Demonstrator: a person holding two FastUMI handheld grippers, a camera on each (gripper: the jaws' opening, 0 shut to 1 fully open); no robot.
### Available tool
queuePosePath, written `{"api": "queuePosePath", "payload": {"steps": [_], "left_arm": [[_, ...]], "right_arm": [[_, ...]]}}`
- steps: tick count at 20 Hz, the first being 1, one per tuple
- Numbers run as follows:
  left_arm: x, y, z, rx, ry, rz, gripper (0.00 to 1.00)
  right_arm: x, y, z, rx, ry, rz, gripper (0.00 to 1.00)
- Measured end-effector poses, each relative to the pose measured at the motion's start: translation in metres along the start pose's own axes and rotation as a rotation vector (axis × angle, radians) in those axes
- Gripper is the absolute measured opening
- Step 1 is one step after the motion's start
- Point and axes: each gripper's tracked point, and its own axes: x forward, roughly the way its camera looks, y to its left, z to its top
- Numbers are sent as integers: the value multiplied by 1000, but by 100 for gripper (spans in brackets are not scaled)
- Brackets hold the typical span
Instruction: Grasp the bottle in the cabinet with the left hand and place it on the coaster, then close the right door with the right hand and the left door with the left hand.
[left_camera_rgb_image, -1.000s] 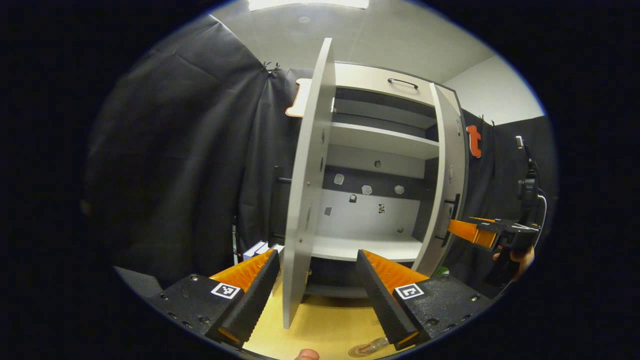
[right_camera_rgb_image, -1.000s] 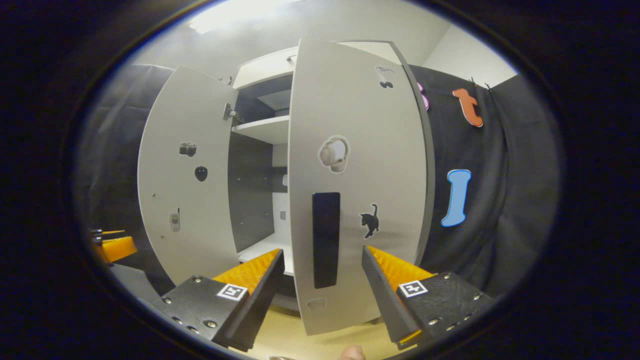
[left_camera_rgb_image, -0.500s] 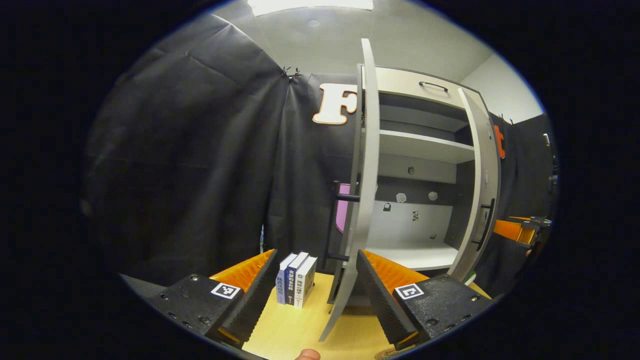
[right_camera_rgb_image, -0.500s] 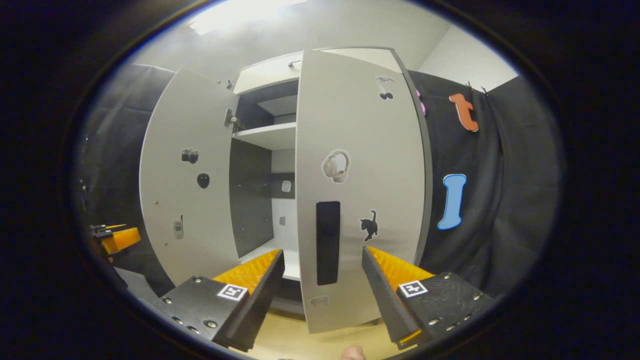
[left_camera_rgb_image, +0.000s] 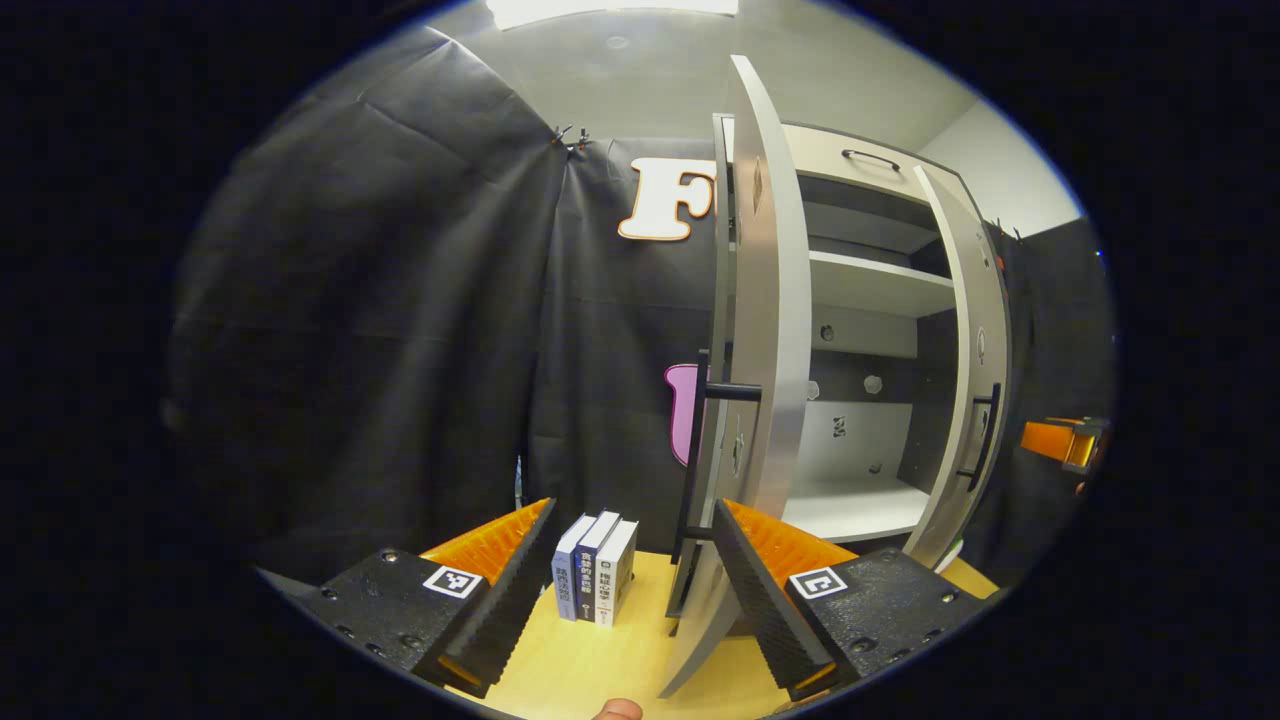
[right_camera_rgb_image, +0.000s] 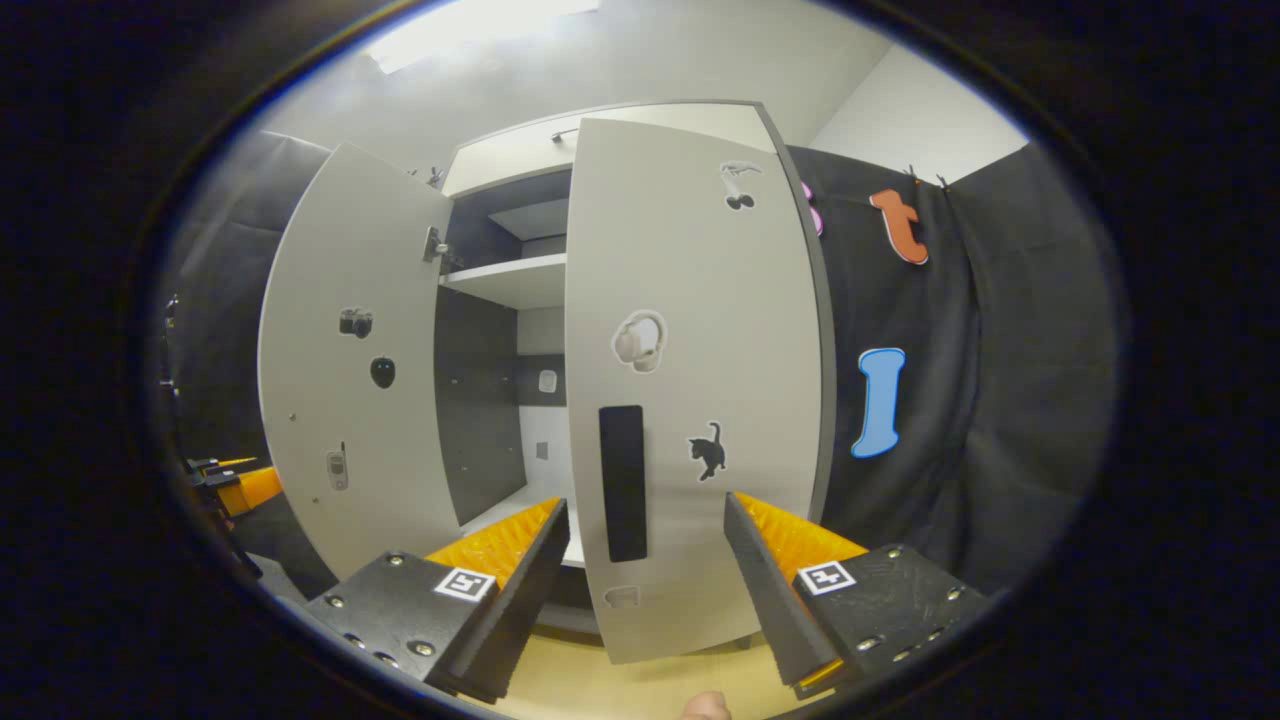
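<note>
Both claws released, nothing held: right gripper (right_camera_rgb_image: 645, 590) faces the part-open right door (right_camera_rgb_image: 690, 400), left gripper (left_camera_rgb_image: 630, 590) by the left door (left_camera_rgb_image: 765, 330) edge; doors look rigid, light, hinged, so push flat near the handle (right_camera_rgb_image: 623, 482) w/ steady force.

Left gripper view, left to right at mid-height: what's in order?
Black cloth wall → books → left door → cabinet interior → right door → right gripper.

Both grey cabinet doors (right_camera_rgb_image: 690, 380) ajar
</note>
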Motion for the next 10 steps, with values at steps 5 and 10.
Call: {"api": "queuePosePath", "payload": {"steps": [5, 10], "left_arm": [[5, -12, 1, 24, 14, -98, 95], [5, -23, 1, 19, 21, -115, 95]], "right_arm": [[-2, -18, 8, 14, -16, -29, 94], [-5, -33, 20, 52, -43, -40, 91]]}}
